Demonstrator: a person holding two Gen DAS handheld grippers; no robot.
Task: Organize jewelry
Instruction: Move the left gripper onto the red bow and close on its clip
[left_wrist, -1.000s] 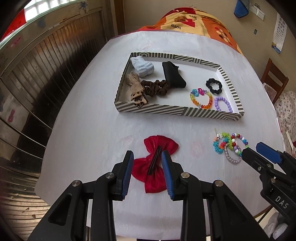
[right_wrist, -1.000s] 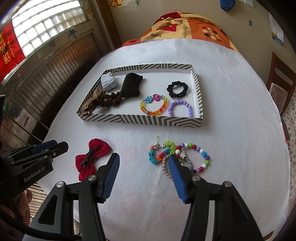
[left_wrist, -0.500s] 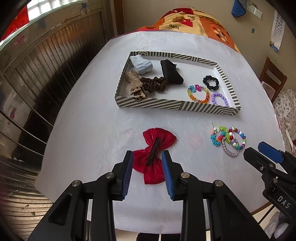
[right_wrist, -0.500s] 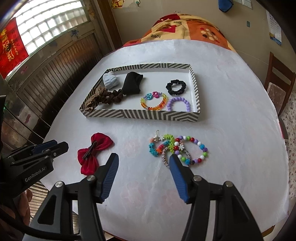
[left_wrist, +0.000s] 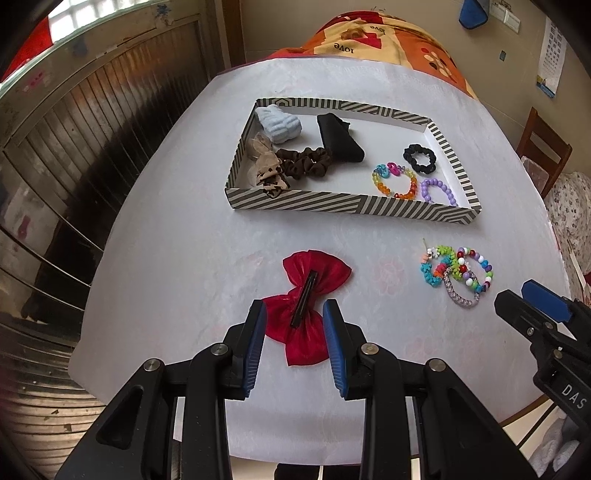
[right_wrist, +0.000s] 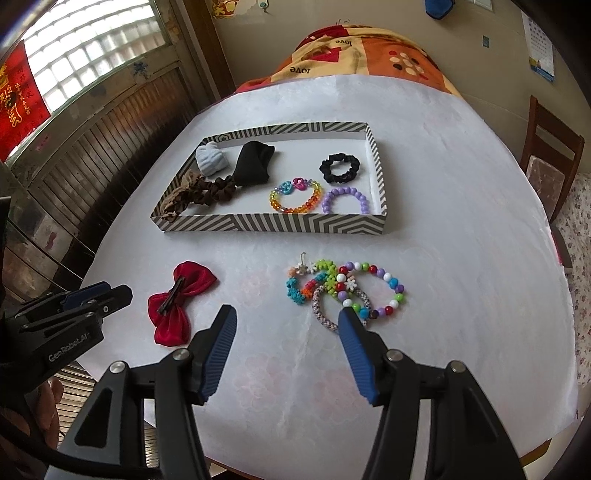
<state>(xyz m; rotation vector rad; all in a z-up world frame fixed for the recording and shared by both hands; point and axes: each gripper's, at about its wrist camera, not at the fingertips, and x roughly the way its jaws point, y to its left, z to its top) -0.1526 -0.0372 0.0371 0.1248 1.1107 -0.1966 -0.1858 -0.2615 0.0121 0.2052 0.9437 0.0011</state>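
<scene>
White table (left_wrist: 177, 229), striped tray (left_wrist: 351, 212), red bow (left_wrist: 308, 295), beaded bracelets (right_wrist: 347, 291)

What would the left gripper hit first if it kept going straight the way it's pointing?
Most likely the red bow: it lies on the table framed between the left gripper's open fingers. Depth is hard to judge.

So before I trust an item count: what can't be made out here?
- Bracelet pile: strands overlap, right tool finger covers one edge; number unclear in both views.
- Beige scrunchie: tray wall hides part, right wrist view.
- Red bow: left tool fingers cover its sides.
</scene>
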